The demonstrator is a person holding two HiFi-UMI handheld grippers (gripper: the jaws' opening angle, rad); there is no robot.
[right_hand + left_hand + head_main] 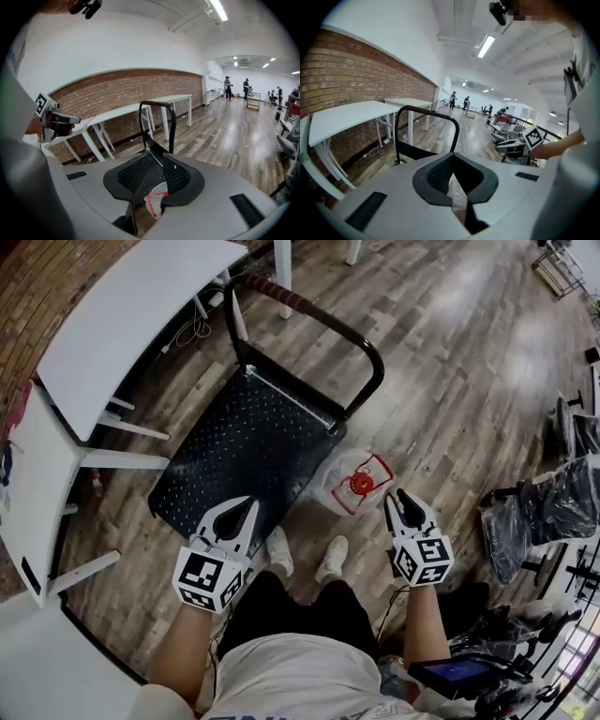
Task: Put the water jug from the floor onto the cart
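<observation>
wood floor (450,381): water jug (353,482) just ahead of right gripper (397,498), jaws slightly spread, empty; left gripper (242,507) same. approach step; nxt grip jug.

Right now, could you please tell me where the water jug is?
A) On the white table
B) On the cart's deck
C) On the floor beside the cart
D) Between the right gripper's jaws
C: in the head view the water jug rests on the wooden floor next to the black cart, just ahead of the person's shoes.
</observation>
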